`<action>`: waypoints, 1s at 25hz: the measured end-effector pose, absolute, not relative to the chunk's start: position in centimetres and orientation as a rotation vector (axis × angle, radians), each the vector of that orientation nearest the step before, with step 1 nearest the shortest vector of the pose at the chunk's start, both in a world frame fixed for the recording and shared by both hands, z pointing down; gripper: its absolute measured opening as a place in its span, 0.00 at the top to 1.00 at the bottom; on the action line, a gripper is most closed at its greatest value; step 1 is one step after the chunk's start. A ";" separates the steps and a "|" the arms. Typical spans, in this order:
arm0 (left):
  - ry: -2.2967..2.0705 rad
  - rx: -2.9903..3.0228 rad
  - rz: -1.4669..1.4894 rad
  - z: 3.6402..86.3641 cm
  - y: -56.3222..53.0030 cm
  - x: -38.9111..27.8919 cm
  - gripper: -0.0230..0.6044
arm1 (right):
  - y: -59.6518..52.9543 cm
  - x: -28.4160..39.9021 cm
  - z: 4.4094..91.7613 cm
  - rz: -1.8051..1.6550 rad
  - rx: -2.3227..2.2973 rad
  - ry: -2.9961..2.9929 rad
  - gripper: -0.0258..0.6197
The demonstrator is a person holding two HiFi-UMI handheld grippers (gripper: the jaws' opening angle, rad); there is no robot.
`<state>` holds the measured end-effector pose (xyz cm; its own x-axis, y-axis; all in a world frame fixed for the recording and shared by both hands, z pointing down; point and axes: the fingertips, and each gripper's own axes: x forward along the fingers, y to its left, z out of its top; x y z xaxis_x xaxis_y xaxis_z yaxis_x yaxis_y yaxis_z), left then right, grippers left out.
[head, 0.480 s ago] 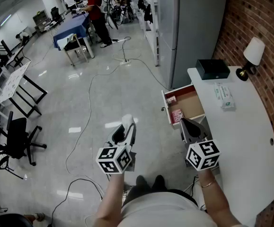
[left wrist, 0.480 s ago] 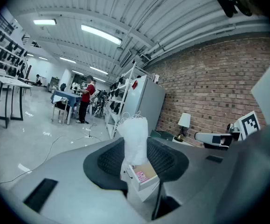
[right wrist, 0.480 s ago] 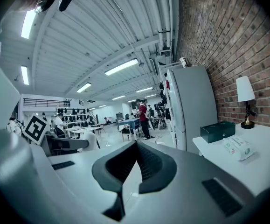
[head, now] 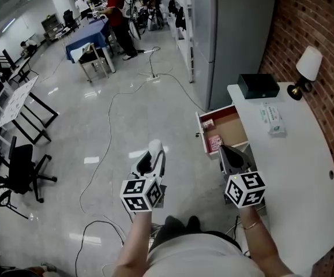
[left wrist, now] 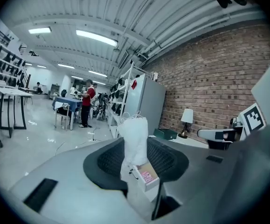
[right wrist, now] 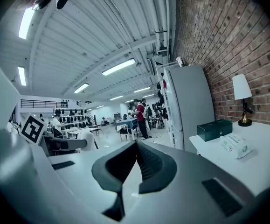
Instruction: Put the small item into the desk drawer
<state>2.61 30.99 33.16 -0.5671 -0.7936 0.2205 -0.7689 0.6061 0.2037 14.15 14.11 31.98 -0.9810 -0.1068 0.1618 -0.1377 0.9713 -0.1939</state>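
Left gripper [head: 154, 156] slightly rightward with small item [left wrist: 135, 136]

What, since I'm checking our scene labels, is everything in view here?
desk: one, white, at right
drawer: one, brown inside, pulled open from the desk's left edge
small packs: two, reddish, along the drawer's left side
box: one, black, at the desk's far end
lamp: one, white shade, right of the box
tissue pack: one, white, on the desk near the box
cabinet: one, grey, beyond the desk
cables: several, pale, left of the desk
office chair: one, black, far left
small item: one, white, in the left gripper
left gripper: grey, shut on the small item
right gripper: grey, jaws together, empty, at the drawer's near end
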 end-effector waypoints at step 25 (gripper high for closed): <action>-2.501 1.321 -0.059 35.3 20.3 -11.6 0.69 | 3.1 3.8 33.7 0.343 0.393 -2.938 0.95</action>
